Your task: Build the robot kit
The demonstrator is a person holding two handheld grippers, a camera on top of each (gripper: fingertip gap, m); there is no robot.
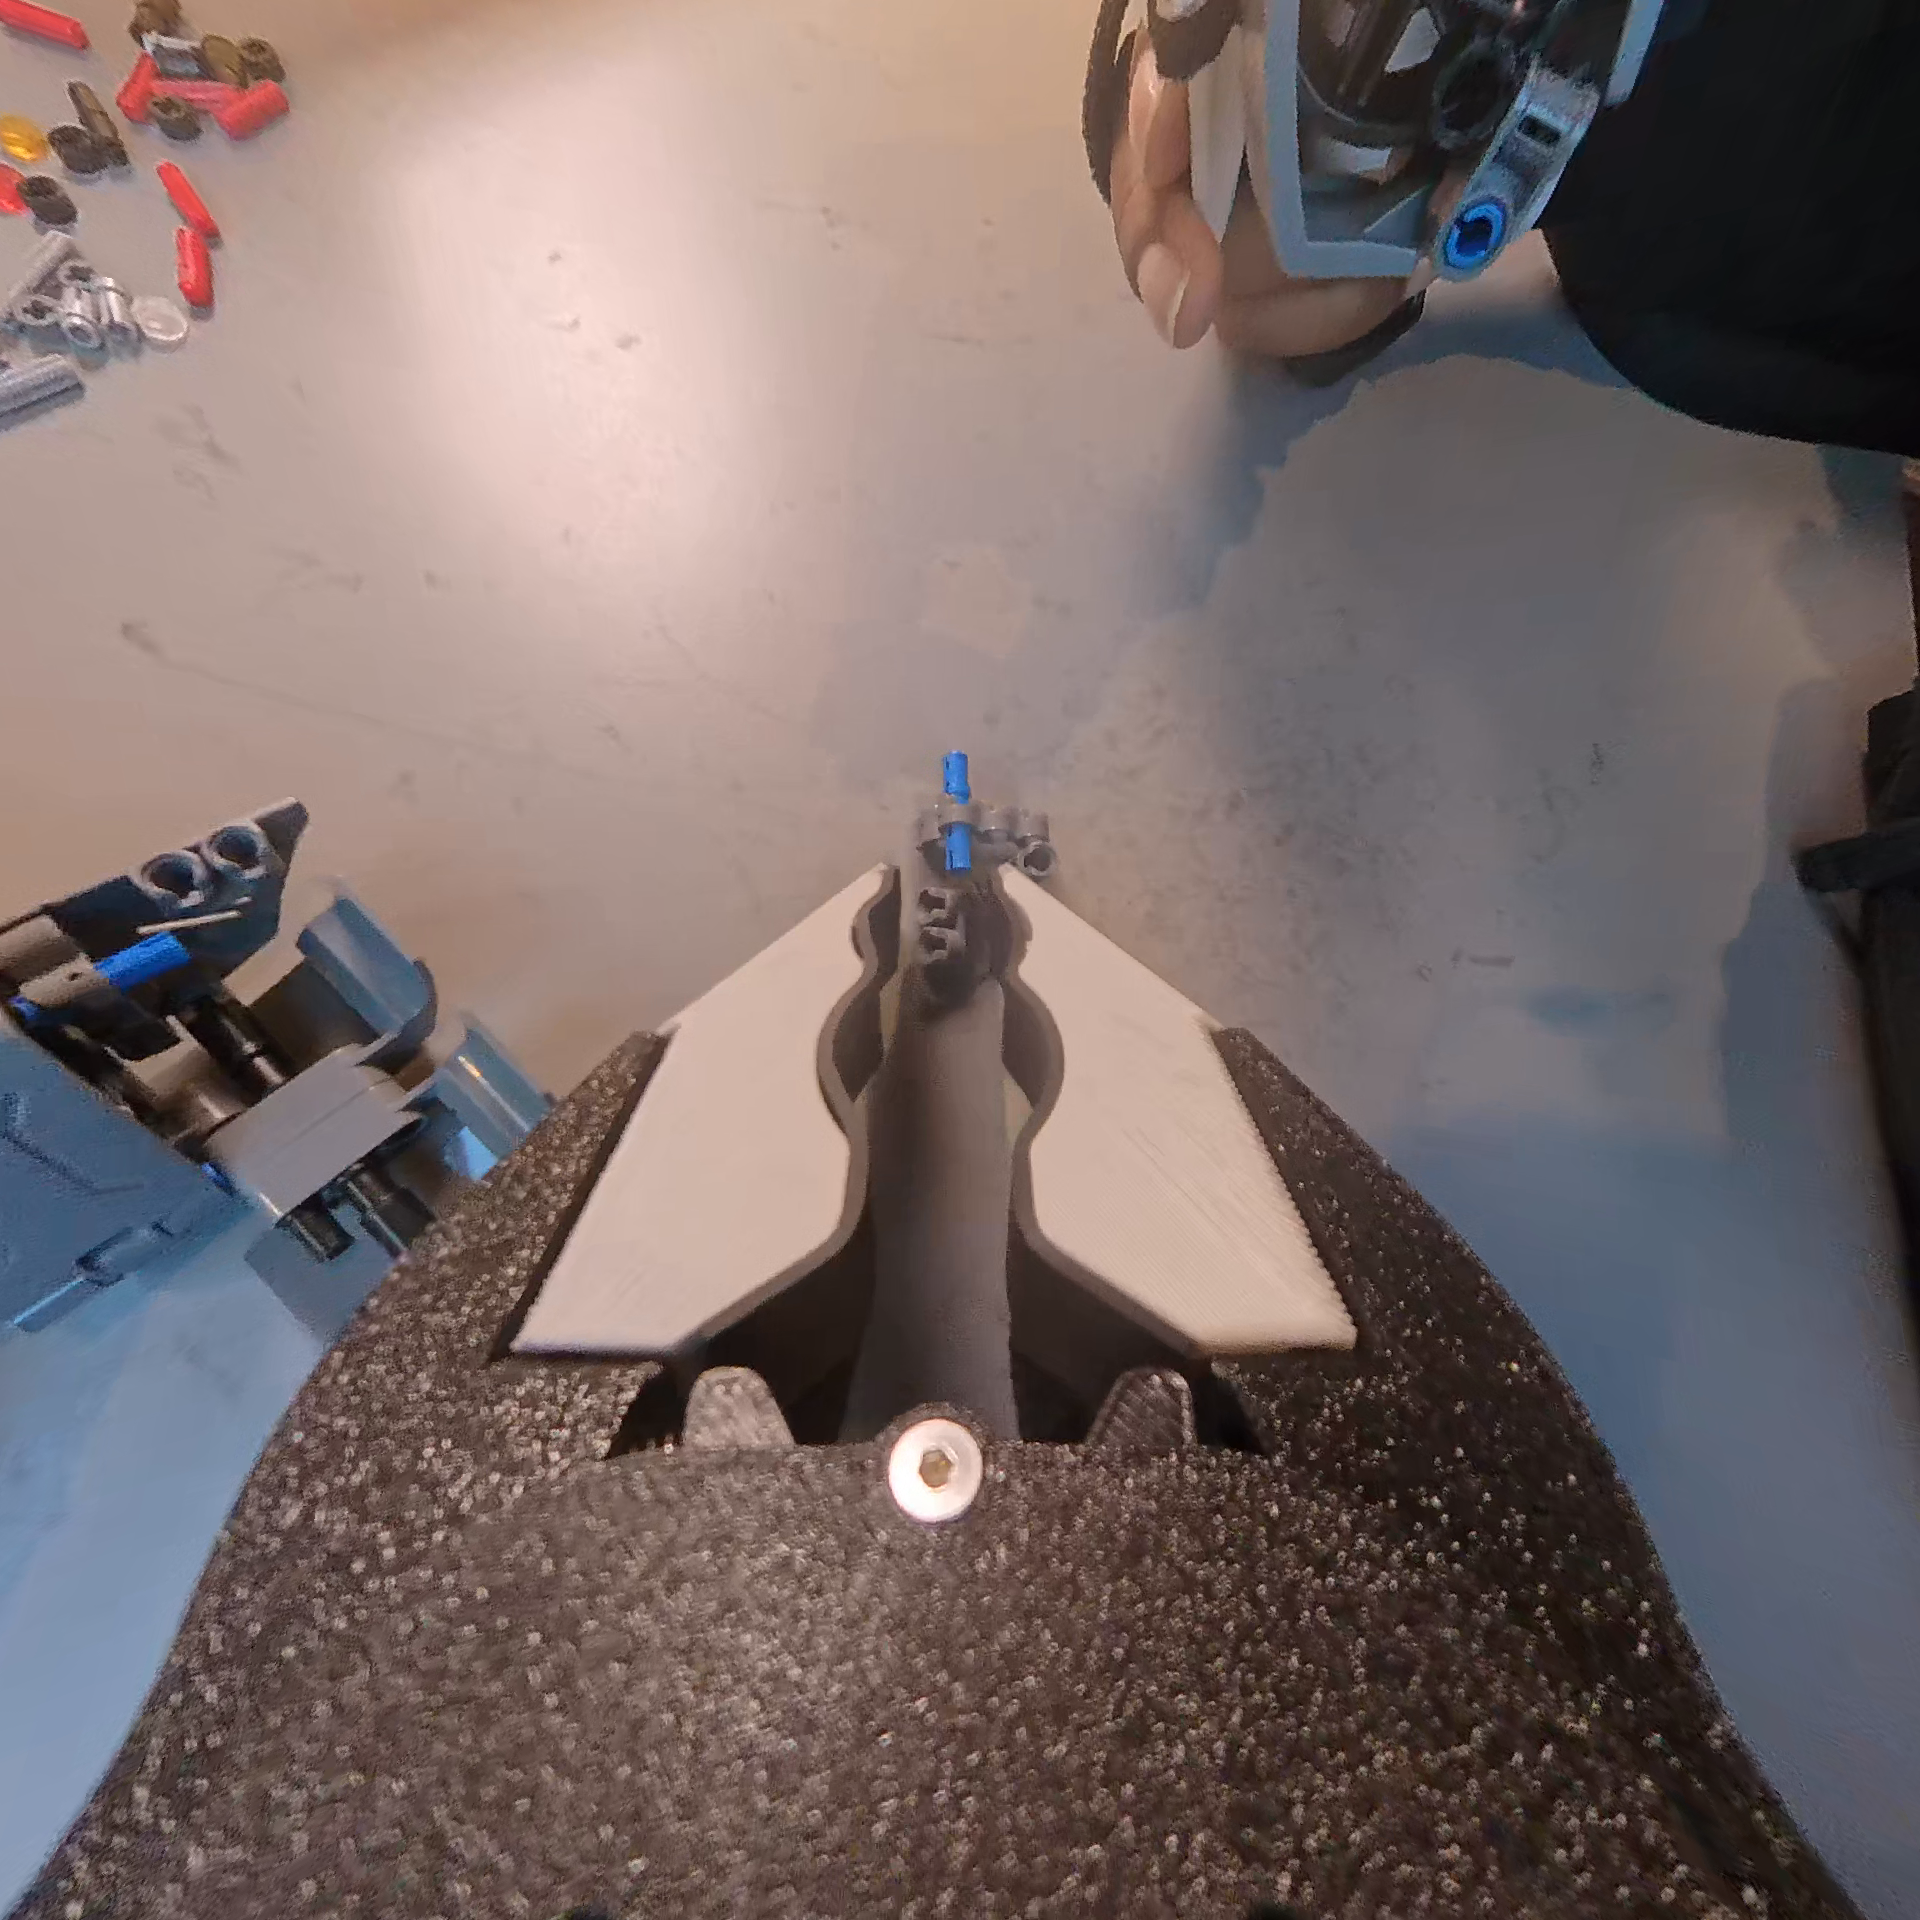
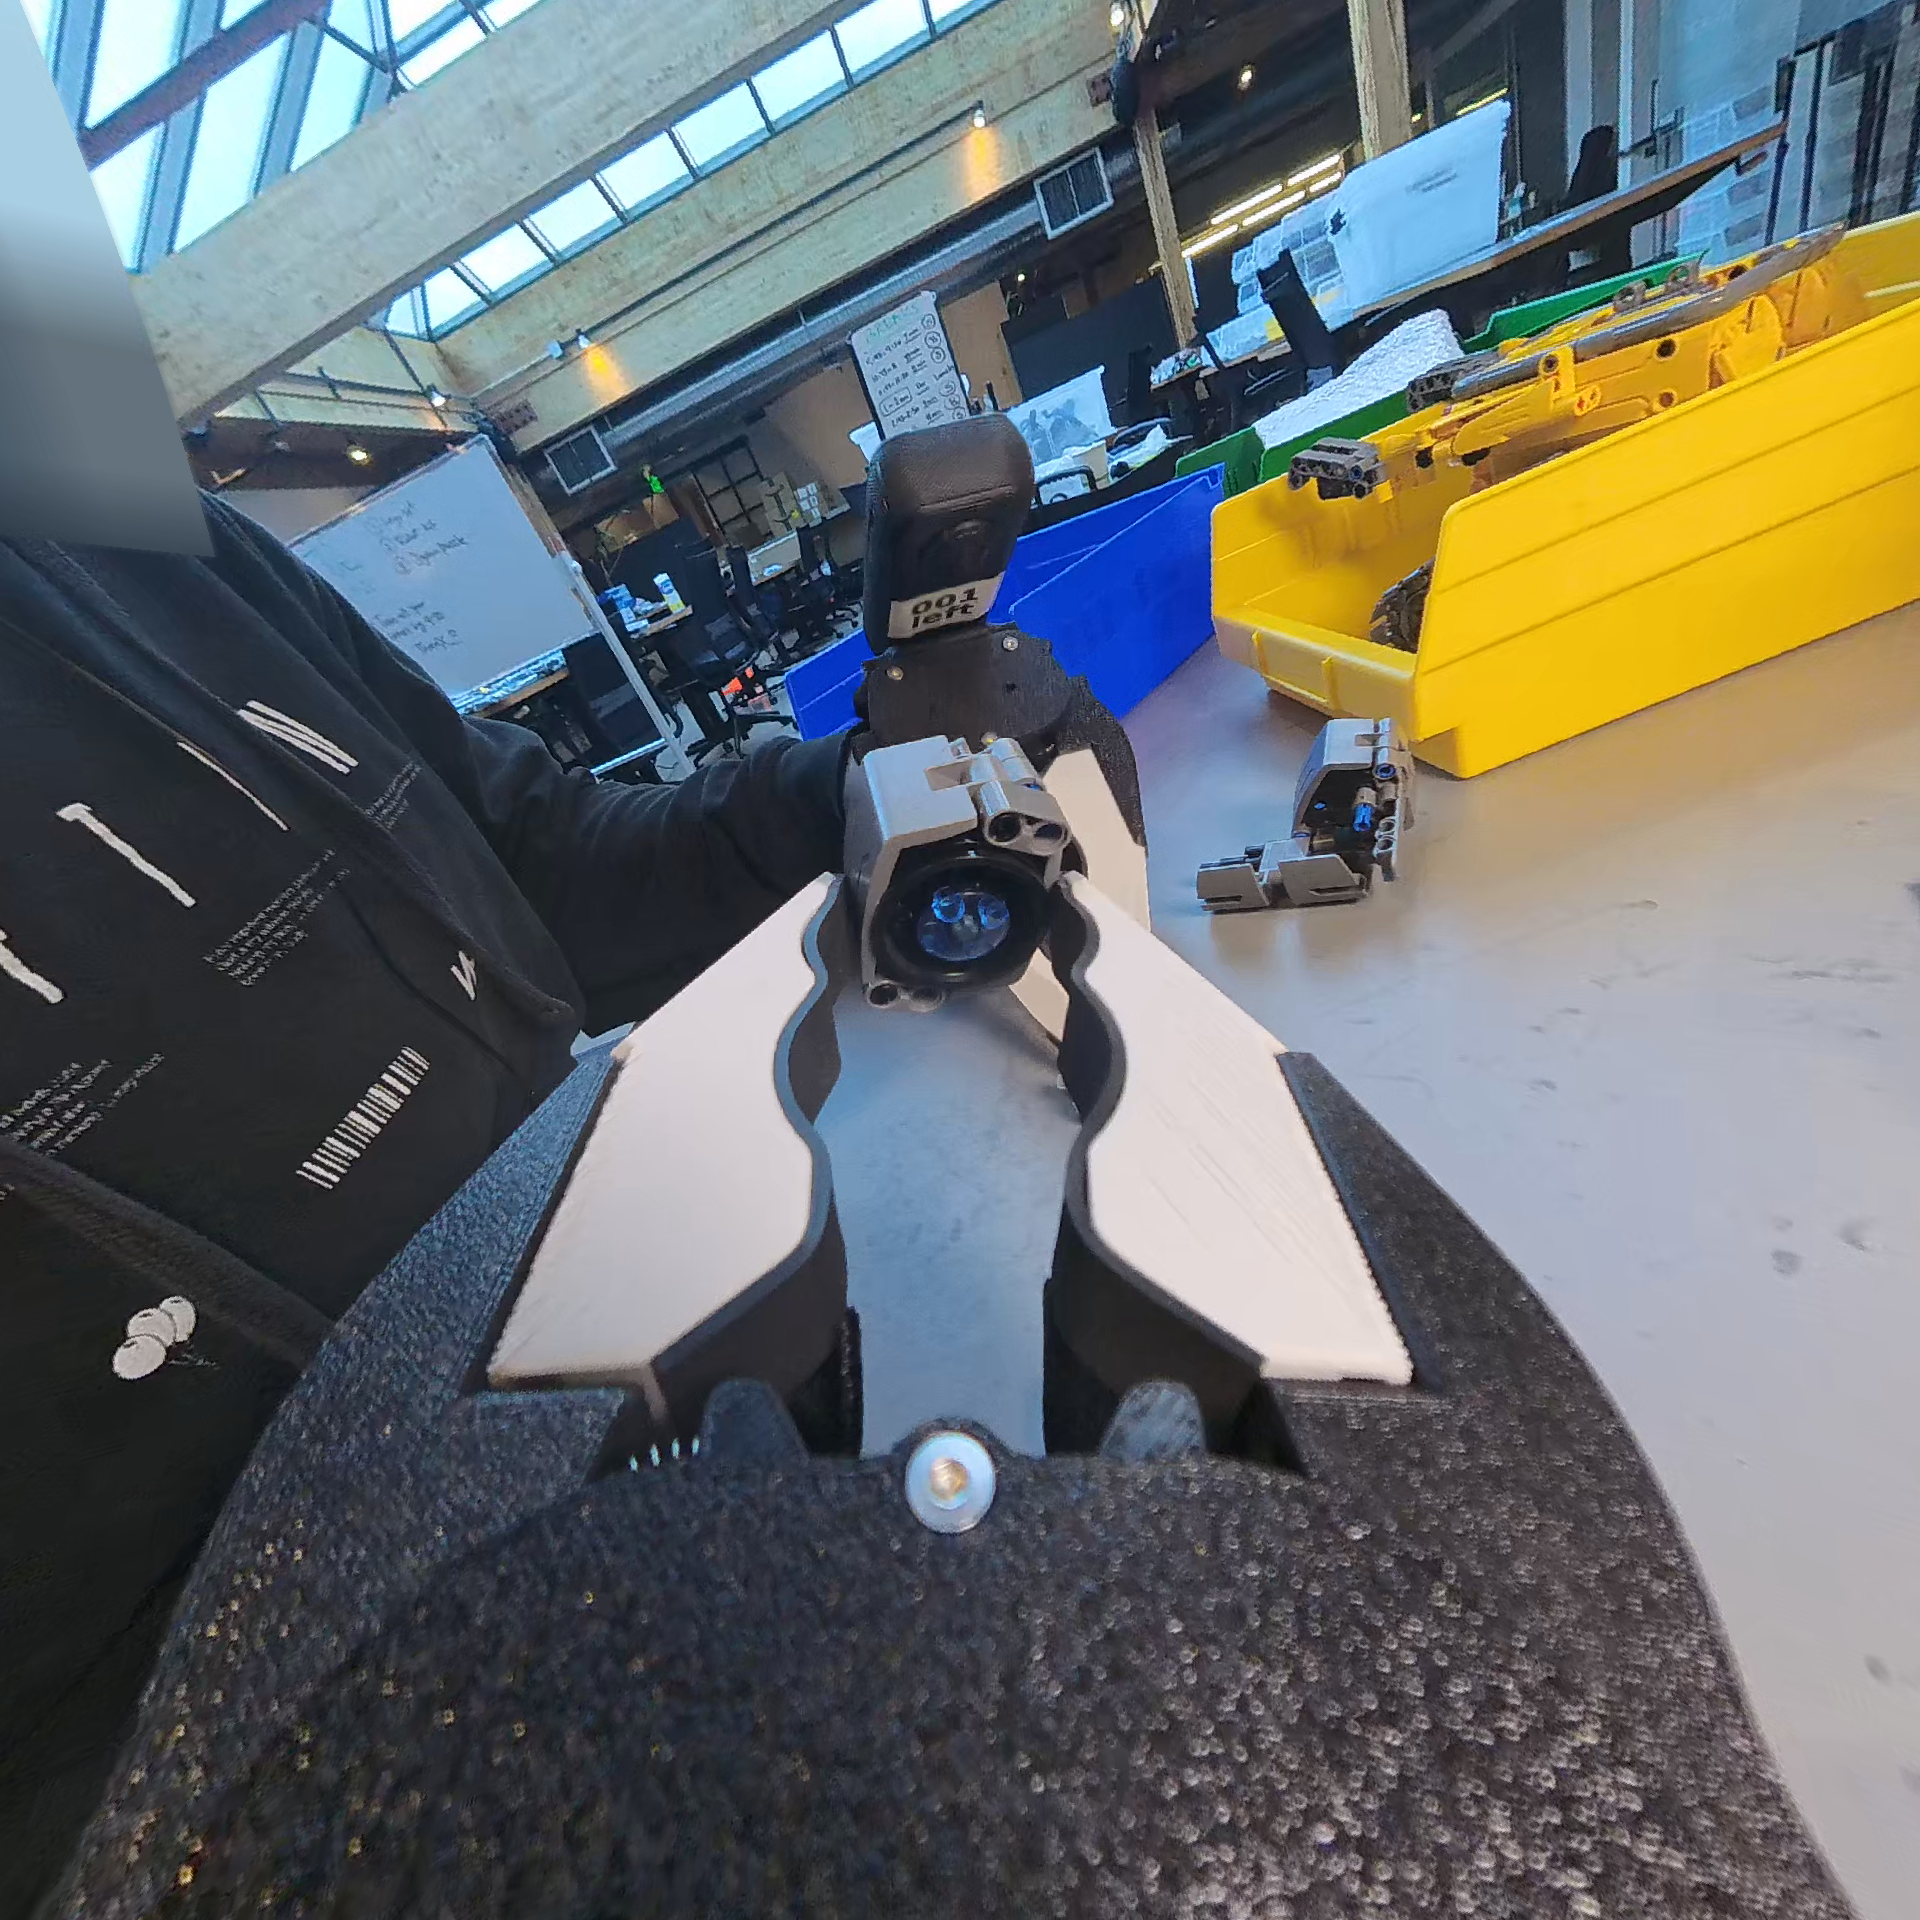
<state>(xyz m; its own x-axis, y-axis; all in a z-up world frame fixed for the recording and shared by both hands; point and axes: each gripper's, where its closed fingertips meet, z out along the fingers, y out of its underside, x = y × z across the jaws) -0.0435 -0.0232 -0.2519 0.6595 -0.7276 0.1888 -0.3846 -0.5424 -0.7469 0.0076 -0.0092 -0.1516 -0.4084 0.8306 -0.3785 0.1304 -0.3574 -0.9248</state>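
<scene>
While pinched at the very tips of the left gripper [image 1: 956, 883], fingers pressed nearly together around it: small grey connector [image 1: 987, 831], centre of the left wrist view. Blue pin [image 1: 954, 805] already seated through it, long axis running up the frame, free end pointing to the top edge; connector's own length crossing left to right. Centre of the right wrist view: right gripper [image 2: 951, 894] clamped on a larger grey brick-built housing [image 2: 914, 800], round dark opening facing that camera, apart from the connector. Lower left of the left view, a second grey assembly [image 1: 208, 1039] resting on the table [image 1: 623, 520]; upper left, loose red, black and grey pieces [image 1: 125, 156]. Farther off, upper right of the right view, yellow bin [image 2: 1558, 582] and blue bin [image 2: 1091, 592].
</scene>
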